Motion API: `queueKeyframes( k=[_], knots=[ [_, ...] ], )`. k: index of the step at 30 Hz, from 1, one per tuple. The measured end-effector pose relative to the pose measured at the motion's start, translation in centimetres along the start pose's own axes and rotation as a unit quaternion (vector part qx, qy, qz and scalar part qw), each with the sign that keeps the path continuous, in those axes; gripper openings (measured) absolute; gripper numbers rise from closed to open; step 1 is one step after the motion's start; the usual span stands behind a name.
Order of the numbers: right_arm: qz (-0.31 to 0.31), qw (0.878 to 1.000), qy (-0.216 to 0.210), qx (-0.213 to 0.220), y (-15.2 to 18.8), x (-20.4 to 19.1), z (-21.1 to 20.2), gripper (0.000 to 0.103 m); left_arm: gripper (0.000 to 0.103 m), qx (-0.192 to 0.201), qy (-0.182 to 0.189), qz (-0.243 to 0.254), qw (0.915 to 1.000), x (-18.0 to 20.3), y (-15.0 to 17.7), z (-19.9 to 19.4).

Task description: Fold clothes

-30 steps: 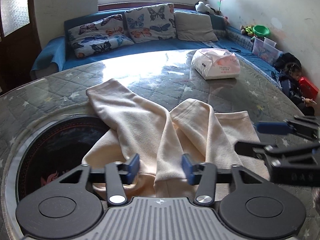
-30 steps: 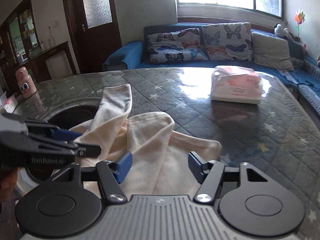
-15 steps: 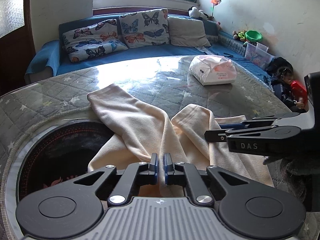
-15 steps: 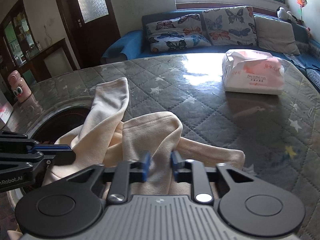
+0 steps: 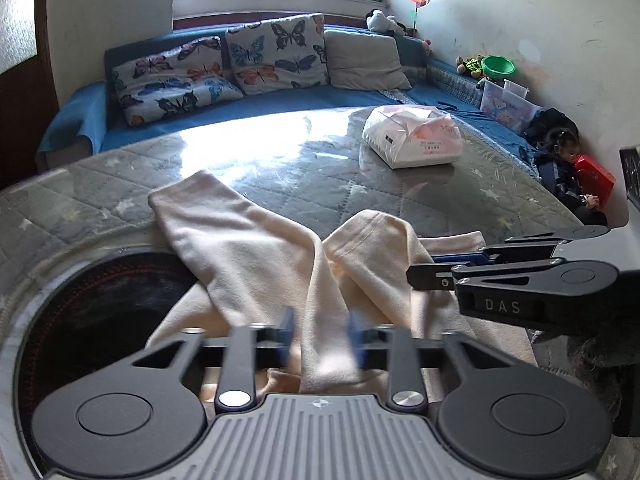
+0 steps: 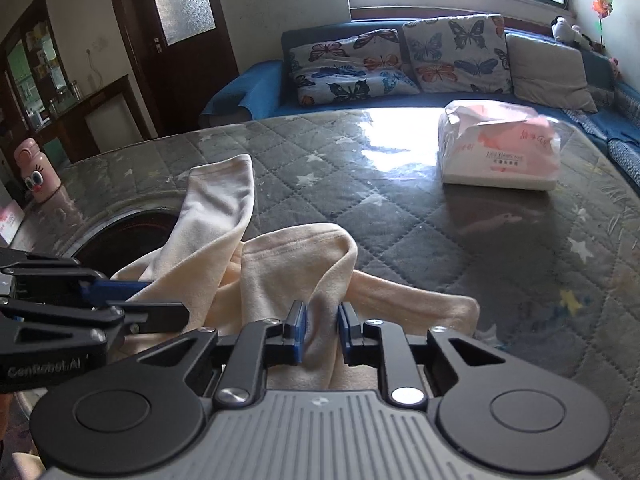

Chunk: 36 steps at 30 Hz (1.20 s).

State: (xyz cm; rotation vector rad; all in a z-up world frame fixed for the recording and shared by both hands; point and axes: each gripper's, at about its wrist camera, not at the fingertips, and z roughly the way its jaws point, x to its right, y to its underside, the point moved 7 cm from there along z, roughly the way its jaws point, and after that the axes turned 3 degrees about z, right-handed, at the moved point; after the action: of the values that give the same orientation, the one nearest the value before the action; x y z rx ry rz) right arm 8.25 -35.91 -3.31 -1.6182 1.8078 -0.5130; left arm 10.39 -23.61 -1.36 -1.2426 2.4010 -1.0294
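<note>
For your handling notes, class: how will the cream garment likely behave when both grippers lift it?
The cream garment is probably floppy: it already lies in soft, rumpled folds. Likely light, as thin knit. The unheld sleeves should sag and trail over the table.

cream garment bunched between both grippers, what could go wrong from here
1. The left gripper is opening around a thick fold of the cream garment, so the cloth may slip out.
2. The right gripper is also opening on a bunched ridge, so a lift may drag uneven layers.
3. The sleeve lies crossed and may twist.
</note>
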Motion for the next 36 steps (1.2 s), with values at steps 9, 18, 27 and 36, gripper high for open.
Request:
queueKeyframes(
  k=[9,18,27,36],
  knots=[
    [-0.008,0.999,0.003,0.031,-0.1,-0.2,-2.4,0.006,0.004,0.028,-0.002,-0.032,0.9991,-1.5,0.2,-3.0],
    [0.003,0.995,0.021,0.097,0.7,1.3,-10.3,0.006,0.003,0.072,-0.031,-0.075,0.9941,-4.5,2.3,-9.4],
    [0.045,0.985,0.060,0.156,4.8,5.4,-19.9,0.006,0.003,0.087,-0.058,-0.126,0.9864,-7.6,7.5,-16.1],
    [0.095,0.980,0.109,0.137,10.9,9.0,-22.9,0.006,0.003,0.044,-0.052,-0.163,0.9843,-7.3,15.2,-19.6]
  ],
)
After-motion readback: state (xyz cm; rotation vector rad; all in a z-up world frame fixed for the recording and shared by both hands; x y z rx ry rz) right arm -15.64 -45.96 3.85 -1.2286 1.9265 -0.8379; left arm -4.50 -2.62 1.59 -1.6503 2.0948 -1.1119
